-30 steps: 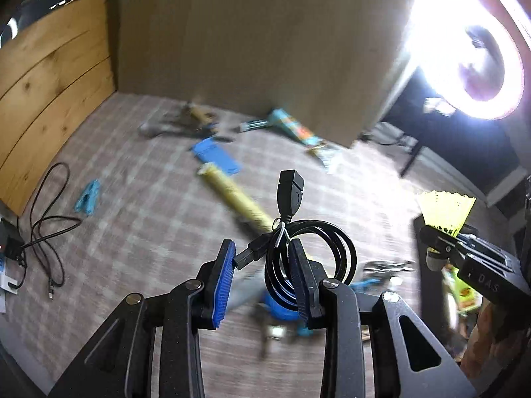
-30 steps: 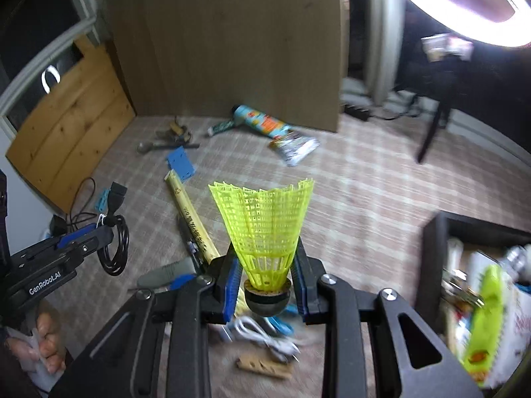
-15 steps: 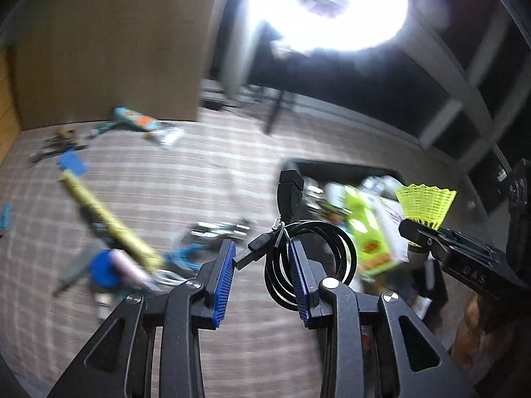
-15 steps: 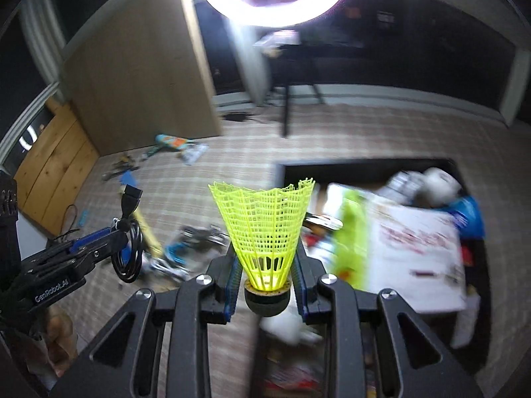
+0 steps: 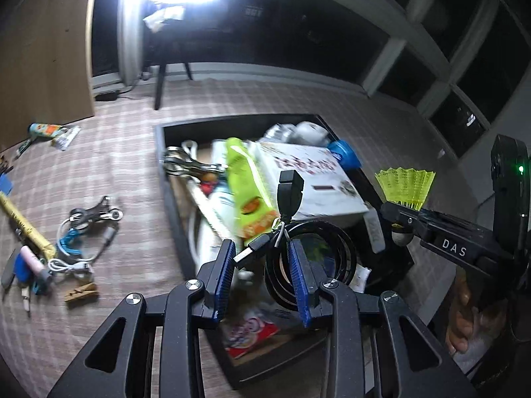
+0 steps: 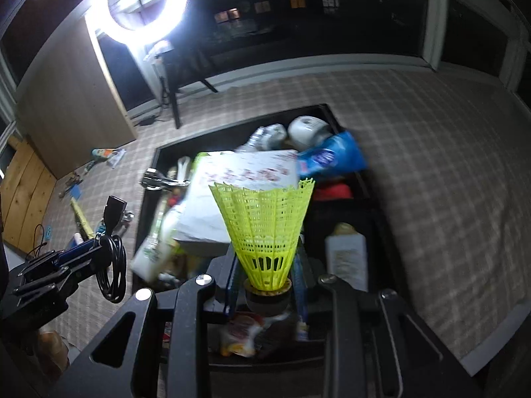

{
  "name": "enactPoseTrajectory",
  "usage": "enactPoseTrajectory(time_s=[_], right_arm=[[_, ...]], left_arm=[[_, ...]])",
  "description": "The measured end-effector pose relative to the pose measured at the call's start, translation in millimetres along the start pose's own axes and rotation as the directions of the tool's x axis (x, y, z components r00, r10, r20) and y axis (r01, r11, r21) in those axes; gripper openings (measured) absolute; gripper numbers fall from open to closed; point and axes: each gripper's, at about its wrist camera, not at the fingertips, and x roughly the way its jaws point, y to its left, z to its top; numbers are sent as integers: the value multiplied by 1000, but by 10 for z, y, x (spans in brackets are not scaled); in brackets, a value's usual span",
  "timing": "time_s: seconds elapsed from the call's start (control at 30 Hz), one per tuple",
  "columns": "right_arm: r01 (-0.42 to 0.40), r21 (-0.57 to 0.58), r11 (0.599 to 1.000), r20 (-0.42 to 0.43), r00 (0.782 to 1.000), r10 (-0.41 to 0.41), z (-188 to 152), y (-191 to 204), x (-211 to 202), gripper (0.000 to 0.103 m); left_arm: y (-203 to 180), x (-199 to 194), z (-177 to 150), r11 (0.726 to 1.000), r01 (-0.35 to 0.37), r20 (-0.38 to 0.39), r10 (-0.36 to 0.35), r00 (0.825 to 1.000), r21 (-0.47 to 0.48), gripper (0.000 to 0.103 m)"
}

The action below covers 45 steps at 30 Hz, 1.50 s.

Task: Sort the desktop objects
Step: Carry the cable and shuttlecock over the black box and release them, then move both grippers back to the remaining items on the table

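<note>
Left gripper pinches a coiled black USB cable; the blue pads are partly closed with the coil's tied neck and plug between them. The loop hangs off the right pad and the socket end sticks up above the fingertips. In the right wrist view the same cable dangles from that gripper at far left.

Right gripper is clamped on the cork base of a yellow plastic shuttlecock, skirt pointing up and away from the fingers. From the left wrist view the shuttlecock and its gripper sit at the right, a hand on the handle below.

Both grippers hover over a black bin on the checked tablecloth. The bin is crowded: white box, green snack pack, blue pouch, white bottle, metal clip. Contents are blurred, small items unclear.

Loose clutter lies left of the bin: white cables, wooden clothespin, yellow stick. The cloth right of the bin is bare and open. A ring light glares at the far edge.
</note>
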Motion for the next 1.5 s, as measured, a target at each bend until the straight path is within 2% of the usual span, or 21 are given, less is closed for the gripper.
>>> enactPoseTrajectory(time_s=[0.2, 0.27, 0.3, 0.37, 0.47, 0.7, 0.9, 1.13, 1.3, 1.5], right_arm=[[4, 21, 1000, -12, 1000, -4, -69, -179, 8, 27], [-2, 20, 1000, -16, 1000, 2, -79, -213, 8, 28], [-4, 16, 1000, -17, 1000, 5, -81, -216, 8, 30], [-11, 2, 1000, -8, 1000, 11, -83, -196, -18, 34], [15, 18, 1000, -4, 1000, -15, -67, -198, -57, 58], [-1, 12, 1000, 14, 1000, 1, -32, -75, -118, 58], [-24, -15, 1000, 7, 1000, 24, -24, 203, -83, 58], [-70, -71, 995, -12, 997, 70, -25, 741, 18, 58], [-104, -113, 988, -28, 994, 101, -5, 1139, 107, 58], [-157, -209, 965, -59, 987, 147, -27, 1791, 237, 58]], left_arm=[[-211, 96, -55, 1000, 2, -24, -2, 1000, 30, 31], [-219, 139, -54, 1000, 26, -43, -25, 999, 16, 33], [-218, 153, -51, 999, 36, -53, -35, 998, 9, 33], [-184, 143, -48, 1000, 23, -56, -24, 998, -16, 41], [-154, 82, -51, 1000, 9, -40, -10, 999, -15, 43], [-14, -8, -77, 1000, -7, -33, 6, 999, -22, 42], [299, -109, -112, 997, -34, -30, 32, 999, -63, 42], [764, -307, -126, 990, -83, -16, 81, 997, -111, 42], [1230, -480, -149, 977, -123, -7, 124, 992, -172, 42], [1972, -717, -189, 948, -179, -7, 183, 983, -262, 42]])
